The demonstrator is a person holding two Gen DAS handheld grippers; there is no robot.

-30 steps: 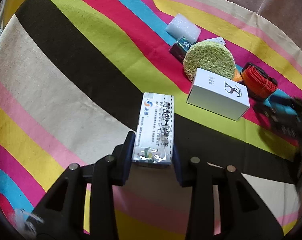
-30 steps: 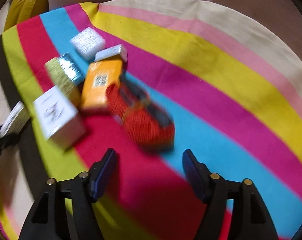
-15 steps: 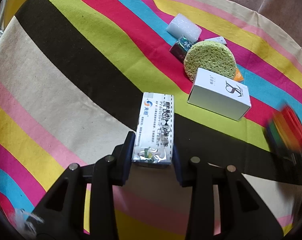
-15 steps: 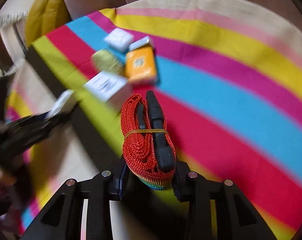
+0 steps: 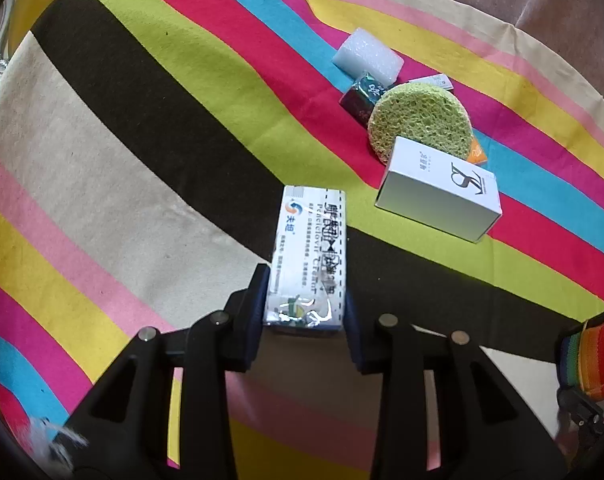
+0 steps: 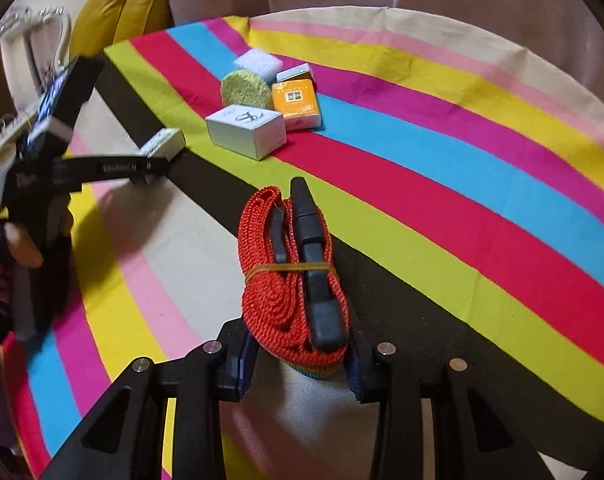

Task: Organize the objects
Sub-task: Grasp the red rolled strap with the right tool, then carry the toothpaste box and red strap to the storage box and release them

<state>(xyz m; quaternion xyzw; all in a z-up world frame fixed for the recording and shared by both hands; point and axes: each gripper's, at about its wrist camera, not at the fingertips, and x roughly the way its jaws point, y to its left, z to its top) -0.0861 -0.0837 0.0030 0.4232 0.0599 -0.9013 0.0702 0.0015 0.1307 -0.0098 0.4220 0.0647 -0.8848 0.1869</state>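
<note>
Red woven strap (image 6: 292, 280), coiled into a bundle around a black plastic buckle and bound by a thin yellow rubber band, sits pinched between the black jaws of the right gripper (image 6: 298, 354), which closed on it within the past second; its far end points toward the middle of the striped multicoloured tablecloth (image 6: 441, 168). In the left wrist view the same bundle shows at the right edge, a rainbow-coloured band visible at its end. The left gripper (image 5: 303, 312) is clamped on the near end of a long white and silver medicine carton (image 5: 311, 248) printed with blue and black lettering, its far end reaching out over the black stripe of the cloth. Whether either held item touches the cloth cannot be told. Further back, a cluster of items lies close together: a white rectangular cardboard box (image 5: 439, 192) with a black logo, a round green sponge (image 5: 419, 118) just behind it, a small dark glossy packet (image 5: 361, 94), a white foam block (image 5: 367, 56) and an orange carton (image 6: 298, 104) beside a small grey-white box (image 6: 296, 72). A person's hand (image 6: 20, 246) grips the left tool's handle at the left edge of the right wrist view.
</note>
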